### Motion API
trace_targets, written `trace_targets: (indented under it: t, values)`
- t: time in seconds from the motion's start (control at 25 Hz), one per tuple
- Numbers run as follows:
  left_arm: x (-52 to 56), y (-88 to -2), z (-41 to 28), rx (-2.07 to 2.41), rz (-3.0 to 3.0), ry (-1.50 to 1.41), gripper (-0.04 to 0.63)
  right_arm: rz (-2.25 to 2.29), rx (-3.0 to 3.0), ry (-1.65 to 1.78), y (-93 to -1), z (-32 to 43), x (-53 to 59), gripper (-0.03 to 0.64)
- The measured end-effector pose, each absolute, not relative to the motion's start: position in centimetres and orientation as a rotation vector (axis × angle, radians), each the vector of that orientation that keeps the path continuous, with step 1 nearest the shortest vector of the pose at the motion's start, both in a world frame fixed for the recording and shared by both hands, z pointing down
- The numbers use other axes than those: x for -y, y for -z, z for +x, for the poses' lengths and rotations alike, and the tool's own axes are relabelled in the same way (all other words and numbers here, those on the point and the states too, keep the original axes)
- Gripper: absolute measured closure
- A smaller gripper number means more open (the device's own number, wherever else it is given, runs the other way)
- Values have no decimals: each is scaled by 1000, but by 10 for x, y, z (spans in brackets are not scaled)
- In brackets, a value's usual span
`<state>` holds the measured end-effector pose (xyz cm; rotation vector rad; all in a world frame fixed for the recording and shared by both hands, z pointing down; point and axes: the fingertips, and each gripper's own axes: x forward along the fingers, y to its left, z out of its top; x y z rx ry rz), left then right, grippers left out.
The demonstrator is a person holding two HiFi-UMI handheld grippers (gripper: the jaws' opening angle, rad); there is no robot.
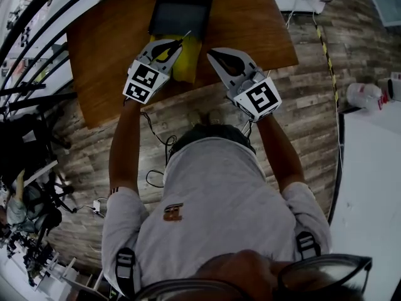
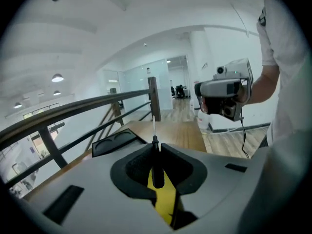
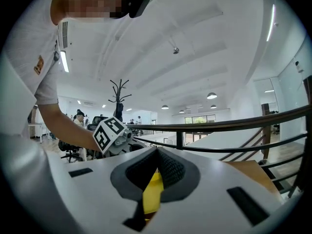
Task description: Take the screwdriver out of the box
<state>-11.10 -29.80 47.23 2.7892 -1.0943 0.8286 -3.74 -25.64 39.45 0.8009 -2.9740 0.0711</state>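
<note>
The left tongs (image 2: 156,149) are pinching the screwdriver (image 2: 156,168) by its black handle. The thin metal shaft sticks out past the tips, pointing ahead and slightly up. The tool is out of the box (image 1: 182,8) and held in the air above the counter (image 1: 106,49). From the head view its tip lies close to the box's near edge.

The right tongs (image 3: 157,150) are pressed together at the tips with nothing between them. They are held level beside the left pair, near it but not touching.

The box is dark and rests at the far side of the wooden counter. A yellow item (image 1: 186,68) lies on the counter just under the left tongs; what it is cannot be made out.

Black railings run along the counter's far and left sides. Wood-plank floor (image 1: 301,118) spreads below the person's arms.
</note>
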Motion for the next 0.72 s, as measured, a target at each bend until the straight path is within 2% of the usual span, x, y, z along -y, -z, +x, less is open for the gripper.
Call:
trace_targets:
  t: [0.72]
  values:
    - [243, -369, -96, 1413, 2820, -97, 529, 742, 3065, -24, -365, -50, 229, 585]
